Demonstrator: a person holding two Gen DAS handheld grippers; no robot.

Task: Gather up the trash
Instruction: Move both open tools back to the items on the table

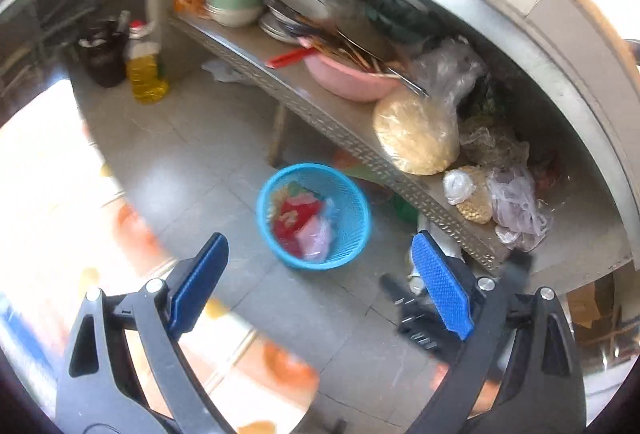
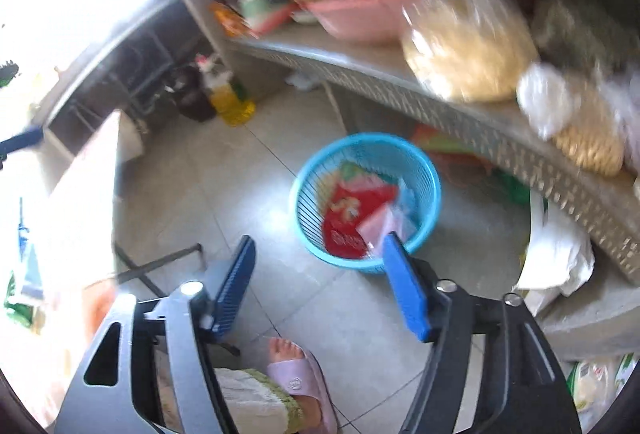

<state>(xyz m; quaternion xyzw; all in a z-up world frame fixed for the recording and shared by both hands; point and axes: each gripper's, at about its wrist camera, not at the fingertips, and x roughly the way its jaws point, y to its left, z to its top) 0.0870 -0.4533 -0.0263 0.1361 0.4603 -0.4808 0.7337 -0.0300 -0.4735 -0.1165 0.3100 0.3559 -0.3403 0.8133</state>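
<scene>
Looking down, we see our left hand-held gripper (image 1: 320, 266) and right hand-held gripper (image 2: 318, 266) both spread wide and empty above the round blue plastic mesh basket (image 1: 348, 194) on the tiled floor (image 1: 192, 162), holding red and pink wrappers (image 1: 294, 222), beside the metal shelf (image 1: 320, 118).

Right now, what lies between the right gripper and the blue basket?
Only bare floor tile between the open right gripper and the blue basket, seen in the right wrist view.

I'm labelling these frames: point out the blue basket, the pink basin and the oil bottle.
blue basket (image 1: 352, 194): left wrist view, inner wall.
pink basin (image 1: 344, 80): left wrist view, outer side.
oil bottle (image 1: 145, 74): left wrist view, yellow body.
</scene>
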